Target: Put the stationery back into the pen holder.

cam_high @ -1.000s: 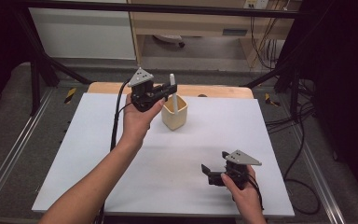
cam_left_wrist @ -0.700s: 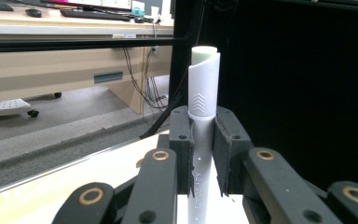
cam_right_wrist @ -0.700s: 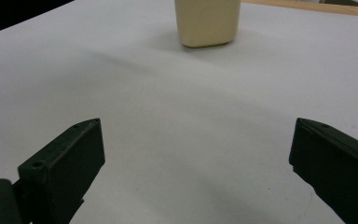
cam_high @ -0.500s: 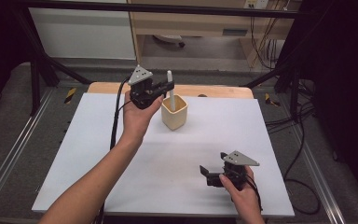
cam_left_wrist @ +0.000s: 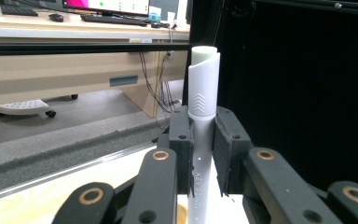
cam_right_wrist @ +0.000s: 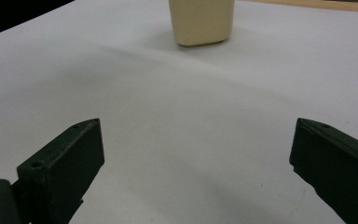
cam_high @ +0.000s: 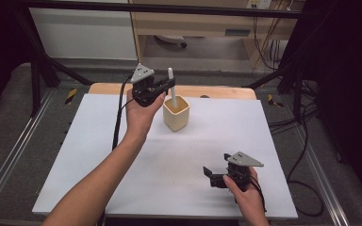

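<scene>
- Item: white pen (cam_high: 172, 89), slim, capped, upright; lower end inside the cream cup (cam_high: 176, 113) at the far middle of the counter (cam_high: 89, 155).
- Handling, judged: light, rigid plastic; smooth barrel, likely to slip or swivel; not fragile.
- Hold: left gripper (cam_left_wrist: 200, 154), jaws clenched on the barrel just under the cap; a sound spot.
- Right gripper (cam_right_wrist: 193, 154): jaws released, nothing between them, low over the near counter.
- Cup, judged: light, easily tipped.

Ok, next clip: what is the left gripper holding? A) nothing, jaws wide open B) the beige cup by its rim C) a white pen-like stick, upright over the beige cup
C: the left gripper is clamped on the white stick, upright above the beige cup.
</scene>
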Demonstrator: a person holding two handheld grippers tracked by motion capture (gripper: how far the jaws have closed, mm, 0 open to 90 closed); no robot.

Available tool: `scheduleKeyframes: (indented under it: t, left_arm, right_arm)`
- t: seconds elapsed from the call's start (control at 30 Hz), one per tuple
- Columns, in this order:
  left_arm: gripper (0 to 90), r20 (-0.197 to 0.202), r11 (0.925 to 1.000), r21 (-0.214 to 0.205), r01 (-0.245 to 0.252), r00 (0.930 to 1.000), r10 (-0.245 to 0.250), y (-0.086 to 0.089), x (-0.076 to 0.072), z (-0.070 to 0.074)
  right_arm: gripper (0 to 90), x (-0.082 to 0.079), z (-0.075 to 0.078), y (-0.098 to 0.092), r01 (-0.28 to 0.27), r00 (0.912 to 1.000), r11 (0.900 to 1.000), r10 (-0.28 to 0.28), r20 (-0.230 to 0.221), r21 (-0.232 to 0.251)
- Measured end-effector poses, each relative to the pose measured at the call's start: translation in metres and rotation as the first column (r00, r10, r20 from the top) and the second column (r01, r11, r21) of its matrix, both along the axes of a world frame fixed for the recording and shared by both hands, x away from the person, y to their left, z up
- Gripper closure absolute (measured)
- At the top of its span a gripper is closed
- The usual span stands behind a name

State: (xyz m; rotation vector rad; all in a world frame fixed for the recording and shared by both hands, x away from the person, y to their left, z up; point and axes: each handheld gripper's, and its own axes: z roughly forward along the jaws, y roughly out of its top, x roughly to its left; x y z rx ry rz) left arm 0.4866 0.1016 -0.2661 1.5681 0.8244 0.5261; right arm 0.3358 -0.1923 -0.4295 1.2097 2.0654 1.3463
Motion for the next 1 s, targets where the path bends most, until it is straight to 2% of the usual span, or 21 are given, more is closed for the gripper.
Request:
scheduleKeyframes:
  t: [0.47,0.8,1.0]
  left_arm:
    - [78.9,0.007,0.9992,0.039,-0.008,0.9999,0.008,-0.012,0.017,-0.004]
    - [78.9,0.024,0.9958,0.087,-0.028,0.9994,0.026,-0.016,0.027,-0.007]
    - [78.9,0.019,0.9952,0.092,-0.034,0.9993,0.033,-0.017,0.033,-0.010]
  right_arm:
    - [3.2,0.001,0.000,-0.001,-0.005,1.0000,1.0000,0.005,0.002,-0.003]
    - [3.2,0.001,0.000,-0.003,-0.001,1.0000,1.0000,0.001,0.001,0.001]
    - [3.2,0.002,0.000,-0.004,-0.003,1.0000,1.0000,0.003,0.000,0.002]
